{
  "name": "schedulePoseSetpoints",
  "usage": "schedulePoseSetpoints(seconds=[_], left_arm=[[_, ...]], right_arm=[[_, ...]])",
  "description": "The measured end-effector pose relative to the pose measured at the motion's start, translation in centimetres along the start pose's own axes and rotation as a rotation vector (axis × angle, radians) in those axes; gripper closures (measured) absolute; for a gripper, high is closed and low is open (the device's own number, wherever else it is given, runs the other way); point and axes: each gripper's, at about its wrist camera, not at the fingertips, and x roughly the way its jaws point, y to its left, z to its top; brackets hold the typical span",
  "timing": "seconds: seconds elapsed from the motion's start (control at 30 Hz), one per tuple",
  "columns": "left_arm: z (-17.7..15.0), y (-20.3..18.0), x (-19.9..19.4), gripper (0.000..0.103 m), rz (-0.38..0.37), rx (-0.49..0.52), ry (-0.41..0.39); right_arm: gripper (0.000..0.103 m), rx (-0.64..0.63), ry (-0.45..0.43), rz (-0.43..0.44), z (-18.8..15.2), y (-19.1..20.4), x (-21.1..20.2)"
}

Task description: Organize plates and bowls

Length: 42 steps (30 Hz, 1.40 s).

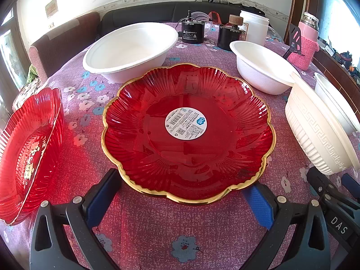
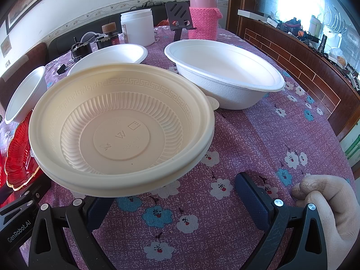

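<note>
- Left wrist view: the left gripper (image 1: 180, 199) hangs over the near edge of the round red plate (image 1: 188, 132), jaws spread fully wide, nothing between the pads. The plate, gold-rimmed with a label at its centre, lies flat on the purple flowered tablecloth (image 1: 157, 225).
- A second red plate (image 1: 29, 153) sits apart at the left, tilted up on one side. The two red plates are not stacked.
- Behind lie a large white bowl (image 1: 130, 49) and a smaller white bowl (image 1: 263, 67), well apart; at the right edge stands a cream patterned bowl (image 1: 315, 132).
- Right wrist view: the right gripper (image 2: 173, 199) is also fully open and holds nothing; a gloved hand (image 2: 330, 209) is on its handle. Just ahead the cream patterned bowl (image 2: 121, 128) looks to be nested on another like it, judging by the doubled rim.
- An oval white bowl (image 2: 227, 78) sits beyond it, separate, with another white bowl (image 2: 112, 56) further back.
- Judgement: sorting has barely begun. Apart from that cream pair, plates and bowls lie scattered singly; nearly all stacking is left.
</note>
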Motion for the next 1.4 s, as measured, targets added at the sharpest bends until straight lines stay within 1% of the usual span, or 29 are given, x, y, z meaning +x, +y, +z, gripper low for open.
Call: schedulePoseSetpoints(seconds=[0.27,0.4,0.53,0.67,0.77,0.97,1.2,1.4], left_arm=[[0.0,0.0,0.0,0.0,0.0,0.0,0.0],[-0.1,-0.2,0.0,0.0,0.017,-0.022,0.0],[-0.1,-0.4,0.1,0.0,0.018,-0.025,0.001],[-0.6,-0.3,-0.4,0.0,-0.009,0.005,0.021],[-1.1,-0.1,-1.0,0.0,-0.037,0.047,0.043],[-1.7,-0.1,-1.4,0.0,-0.037,0.058,0.066],[-2.1,-0.1,-1.8,0.0,-0.043,0.063,0.063],[-2.3,-0.2,-1.9,0.0,-0.04,0.055,0.049]], right_arm=[[0.001,0.0,0.0,0.0,0.0,0.0,0.0],[0.001,0.0,0.0,0.0,0.0,0.0,0.0],[0.001,0.0,0.0,0.0,0.0,0.0,0.0],[0.001,-0.001,0.0,-0.001,0.0,0.0,0.0],[0.001,-0.001,0.0,-0.001,-0.1,0.0,0.0],[0.001,0.0,0.002,0.002,0.0,0.2,0.0],[0.001,-0.02,0.08,0.025,0.1,0.1,-0.3],[0.001,-0.049,0.096,0.046,-1.2,-0.2,-1.3]])
